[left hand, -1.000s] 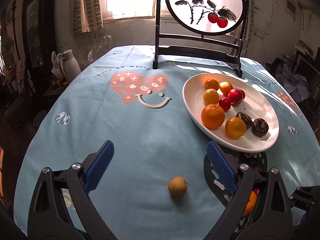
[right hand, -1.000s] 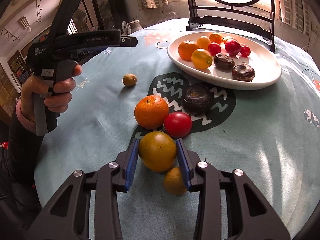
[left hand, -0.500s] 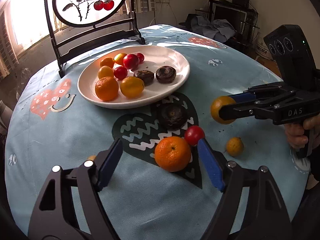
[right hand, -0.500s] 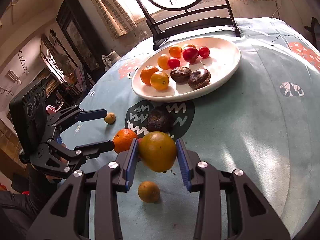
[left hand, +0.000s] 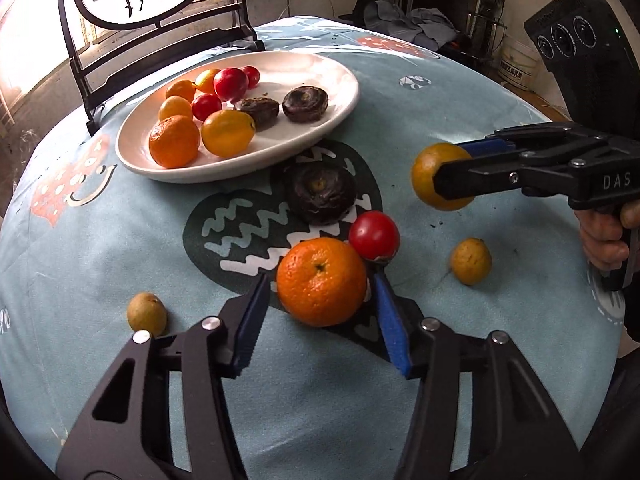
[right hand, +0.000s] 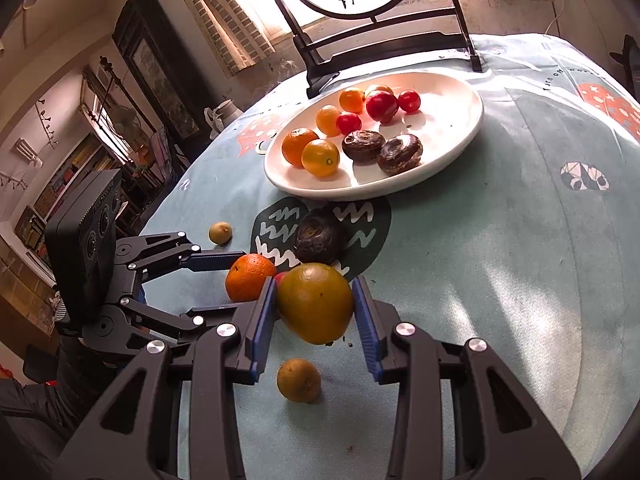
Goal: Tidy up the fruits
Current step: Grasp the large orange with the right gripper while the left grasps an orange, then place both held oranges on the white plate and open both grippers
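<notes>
Orange (left hand: 321,282) (stem end up) between left tool (left hand: 320,308)

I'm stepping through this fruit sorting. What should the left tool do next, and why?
Probably finish closing. The left tool has just been narrowing around the orange, which sits on the cloth between its pads; a gap still shows on the left side. Once it grips, lifting toward the plate looks sensible.
</notes>
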A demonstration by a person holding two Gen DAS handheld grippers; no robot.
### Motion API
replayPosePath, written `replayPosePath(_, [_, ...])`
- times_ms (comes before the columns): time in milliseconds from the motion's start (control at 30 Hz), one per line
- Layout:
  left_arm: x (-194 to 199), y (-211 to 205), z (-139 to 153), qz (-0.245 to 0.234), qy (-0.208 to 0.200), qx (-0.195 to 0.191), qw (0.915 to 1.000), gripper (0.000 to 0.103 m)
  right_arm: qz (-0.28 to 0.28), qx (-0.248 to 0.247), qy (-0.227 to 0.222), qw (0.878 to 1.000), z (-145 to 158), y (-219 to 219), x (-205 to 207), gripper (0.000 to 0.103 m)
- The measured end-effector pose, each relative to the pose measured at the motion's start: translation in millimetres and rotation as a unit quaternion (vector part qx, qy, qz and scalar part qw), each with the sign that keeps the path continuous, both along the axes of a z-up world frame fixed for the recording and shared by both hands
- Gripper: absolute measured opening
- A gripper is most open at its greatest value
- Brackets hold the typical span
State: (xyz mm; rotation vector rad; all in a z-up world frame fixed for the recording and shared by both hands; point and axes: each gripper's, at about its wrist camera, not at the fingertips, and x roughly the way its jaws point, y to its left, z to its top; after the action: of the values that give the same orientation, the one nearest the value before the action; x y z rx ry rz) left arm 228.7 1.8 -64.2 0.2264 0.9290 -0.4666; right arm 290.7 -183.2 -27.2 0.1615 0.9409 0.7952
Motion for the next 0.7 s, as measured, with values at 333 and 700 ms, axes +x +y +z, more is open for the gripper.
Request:
replayPosePath(333, [3,-2,-4,0.007,0.005,0.006,1.0,0.045,-0.002,-0.001,-0.003,1.0,0,-1,-1,0.039])
replayPosePath(700, [-8,-2,28,0.021,-0.047,-0.016,0.9985,0.044,0.014,0.044,-0.026,0.999,11,-2,-2,0.039])
